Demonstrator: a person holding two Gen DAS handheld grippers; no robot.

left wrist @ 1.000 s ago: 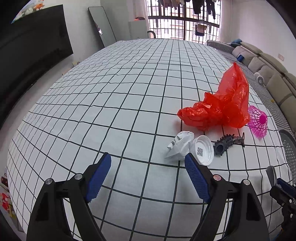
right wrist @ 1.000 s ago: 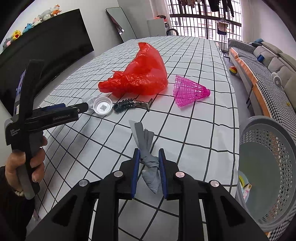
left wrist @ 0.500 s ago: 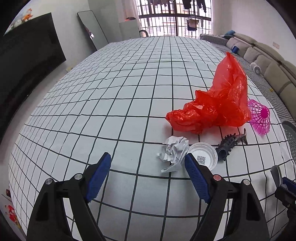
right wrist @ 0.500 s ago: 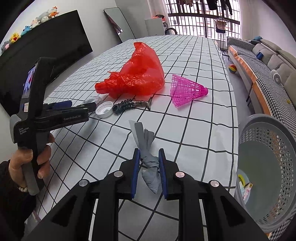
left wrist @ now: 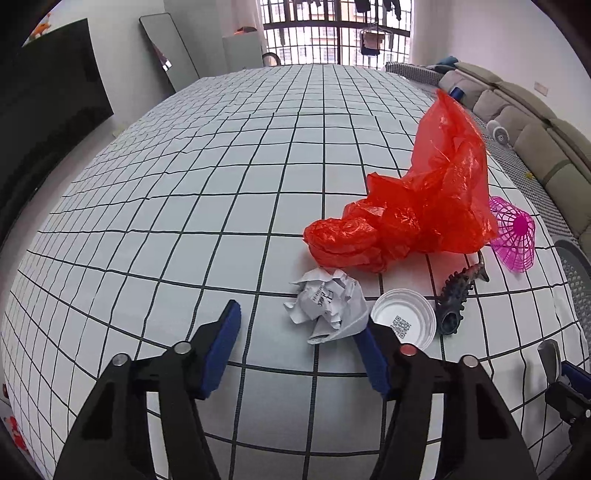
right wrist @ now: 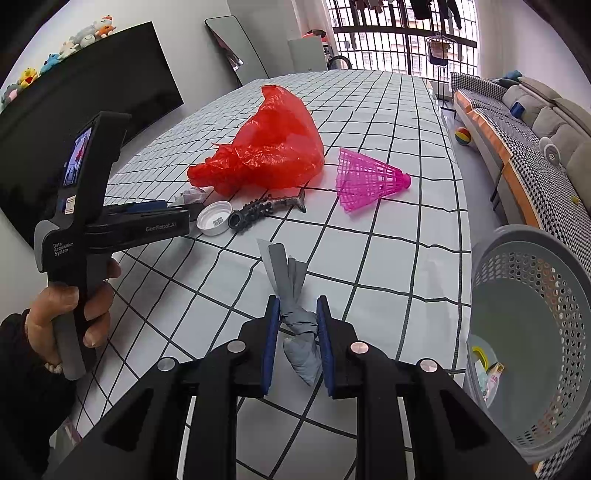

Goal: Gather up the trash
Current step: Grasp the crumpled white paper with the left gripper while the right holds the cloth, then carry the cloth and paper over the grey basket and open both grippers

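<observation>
A long worktop (left wrist: 207, 206) with a white cloth of black grid lines fills a living room with a grey sofa (left wrist: 535, 122) and a barred window (left wrist: 332, 33); on it lie one red plastic bag (left wrist: 417, 206), one crumpled white paper ball (left wrist: 327, 299), one white round lid (left wrist: 402, 319), one pink mesh shuttlecock (right wrist: 369, 179) and one dark spiky toy (right wrist: 258, 212); the left gripper (left wrist: 299, 347) is spread wide, the paper ball near its right finger; the right gripper (right wrist: 297, 345) clenches a twisted grey wrapper (right wrist: 295, 314) above the worktop, beside one grey perforated basket (right wrist: 535, 332).

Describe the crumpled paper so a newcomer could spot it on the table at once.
Find the red plastic bag on the checked tablecloth. Just in front of its near end, left of the white lid, lies the crumpled paper. It alone is a white, creased wad with printed text.
</observation>
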